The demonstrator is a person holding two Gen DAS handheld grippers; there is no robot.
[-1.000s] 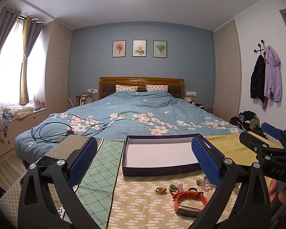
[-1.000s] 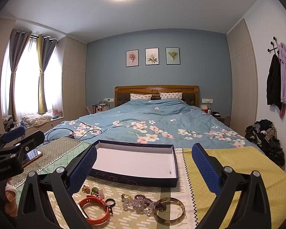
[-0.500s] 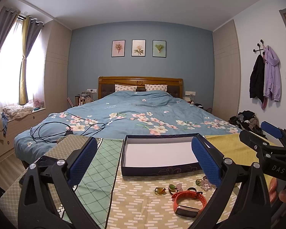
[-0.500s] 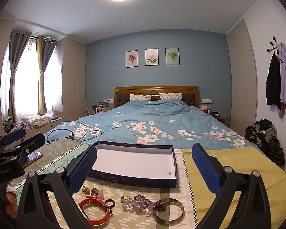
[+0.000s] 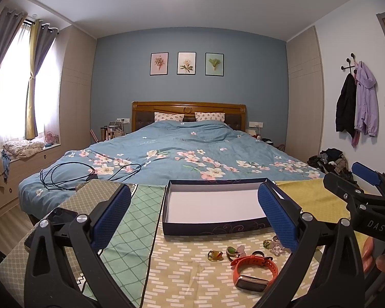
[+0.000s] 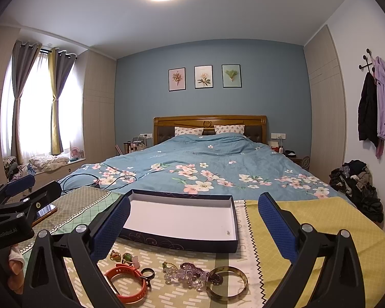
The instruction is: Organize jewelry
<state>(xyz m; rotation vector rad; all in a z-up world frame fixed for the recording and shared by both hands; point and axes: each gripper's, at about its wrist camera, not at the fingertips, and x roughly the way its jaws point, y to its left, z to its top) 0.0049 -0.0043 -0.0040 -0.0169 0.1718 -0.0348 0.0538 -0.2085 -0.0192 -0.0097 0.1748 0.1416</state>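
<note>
A dark blue box [image 5: 213,206] with a white inside lies open and empty on the table; it also shows in the right wrist view [image 6: 182,218]. In front of it lie an orange watch [image 5: 254,273] [image 6: 127,282], small rings [image 5: 224,252] [image 6: 122,256], a dark ring [image 6: 148,273], a beaded bracelet [image 6: 190,276] and a brown bangle [image 6: 227,283]. My left gripper [image 5: 195,218] is open and empty above the table, left of the jewelry. My right gripper [image 6: 192,225] is open and empty, above the jewelry.
Patterned cloths [image 5: 182,269] cover the table, yellow at the right [image 6: 320,220]. A phone [image 5: 61,215] lies at the left edge. Behind the table is a bed with a blue floral cover [image 5: 182,154] and cables [image 5: 64,177]. Clothes are piled at the right wall [image 6: 356,182].
Both grippers have shifted only slightly; the view drifts a little. Nothing was taken hold of or moved.
</note>
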